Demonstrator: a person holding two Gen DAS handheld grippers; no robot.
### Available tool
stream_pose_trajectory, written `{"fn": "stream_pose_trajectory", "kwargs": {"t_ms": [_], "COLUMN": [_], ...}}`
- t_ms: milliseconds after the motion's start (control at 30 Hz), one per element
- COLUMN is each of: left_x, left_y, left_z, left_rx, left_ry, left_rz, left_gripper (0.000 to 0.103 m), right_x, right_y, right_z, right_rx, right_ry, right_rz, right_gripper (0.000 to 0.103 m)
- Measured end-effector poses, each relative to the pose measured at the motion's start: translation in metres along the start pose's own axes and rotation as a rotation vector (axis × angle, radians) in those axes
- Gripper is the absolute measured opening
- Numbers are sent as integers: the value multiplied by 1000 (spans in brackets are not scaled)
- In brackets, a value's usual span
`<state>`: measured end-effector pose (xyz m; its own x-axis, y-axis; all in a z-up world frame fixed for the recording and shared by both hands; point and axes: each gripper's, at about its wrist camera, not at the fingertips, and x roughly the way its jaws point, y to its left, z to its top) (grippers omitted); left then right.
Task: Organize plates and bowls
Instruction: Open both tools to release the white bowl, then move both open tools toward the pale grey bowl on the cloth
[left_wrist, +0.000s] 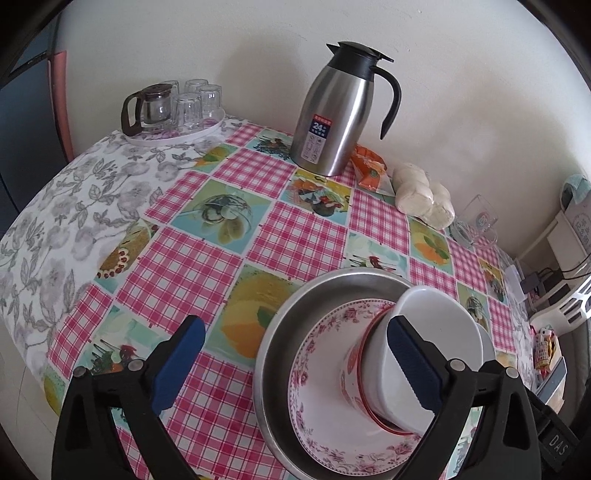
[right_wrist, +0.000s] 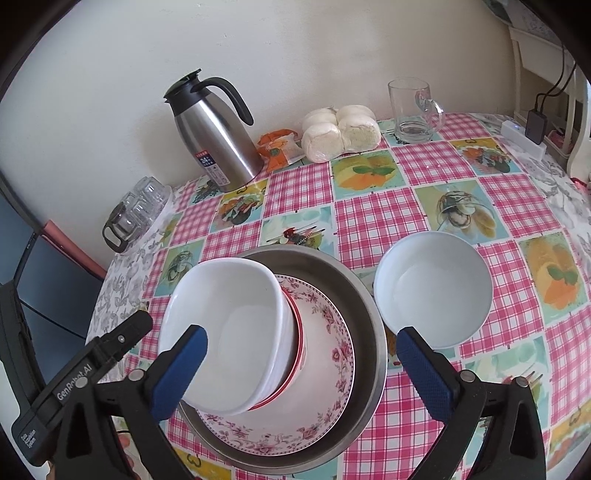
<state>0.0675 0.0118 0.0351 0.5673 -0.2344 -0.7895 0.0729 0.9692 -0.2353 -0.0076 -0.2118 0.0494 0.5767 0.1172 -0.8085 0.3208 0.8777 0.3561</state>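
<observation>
**Stack standing in the steel dish, both claws spread wide**

Left gripper (left_wrist: 295, 360): jaws spread wide, blue pads well apart, nothing between them. Its right pad (left_wrist: 413, 363) sits in front of the stacked bowls in the picture; whether it touches them cannot be told. Left pad hangs over bare tablecloth.

Right gripper (right_wrist: 301, 373): jaws likewise wide, holding nothing. The stack shows between its two pads, but neither pad presses on it.

Stack, bottom to top: a round stainless steel dish (right_wrist: 364, 295) on the checked tablecloth (right_wrist: 373, 218); inside it a floral-rimmed plate (right_wrist: 332, 332); on the plate a red-rimmed bowl (right_wrist: 300, 343), mostly hidden; nested in that a plain white bowl (right_wrist: 236, 321), sitting tilted rather than level.

A second white bowl (right_wrist: 432, 291) stands alone on the cloth, upright, just beside the steel dish on its right in the right wrist view.

Along the wall: a steel thermal jug (left_wrist: 340, 110) with black lid and handle, an orange packet (left_wrist: 369, 168), a bag of white buns (right_wrist: 340, 133), a glass mug (right_wrist: 413, 109). At the far left corner, a white tray (left_wrist: 173, 134) with upturned glasses and a small glass teapot (left_wrist: 147, 107).
</observation>
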Motion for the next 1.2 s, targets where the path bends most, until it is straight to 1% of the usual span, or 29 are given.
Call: {"fn": "stream_pose_trajectory", "kwargs": {"t_ms": [133, 300, 433, 533, 633, 733, 833, 967, 1100, 1200], "left_x": [-7, -23, -32, -36, -43, -56, -66, -74, -77, -85], "left_y": [-2, -9, -14, -20, -25, -32, -38, -50, -67, -85], "left_z": [1, 3, 4, 3, 2, -1, -2, -4, -9, -16], "left_rx": [-1, 19, 25, 43, 54, 75, 86, 96, 117, 155], "left_ry": [-52, -157, -198, -210, -226, -286, -328, -335, -306, -336], "left_rz": [-12, -3, -42, -57, -114, -128, -133, -170, -194, -244], "left_gripper": [99, 99, 99, 99, 100, 99, 100, 100, 100, 100], "right_x": [-1, -5, -16, -27, -33, -37, -45, -55, -63, -68], "right_y": [1, 0, -5, -5, -10, -21, -37, -63, -92, -115], "right_z": [0, 2, 4, 6, 10, 13, 16, 19, 23, 25], "right_rx": [-10, -13, -1, -37, -45, -16, 11, 67, 109, 142], "right_ry": [-11, -38, -99, -165, -176, -186, -203, -227, -219, -207], "right_rz": [-3, -8, 1, -42, -56, -44, -68, -92, -132, -154], "right_gripper": [103, 103, 103, 103, 103, 103, 103, 103, 103, 103]}}
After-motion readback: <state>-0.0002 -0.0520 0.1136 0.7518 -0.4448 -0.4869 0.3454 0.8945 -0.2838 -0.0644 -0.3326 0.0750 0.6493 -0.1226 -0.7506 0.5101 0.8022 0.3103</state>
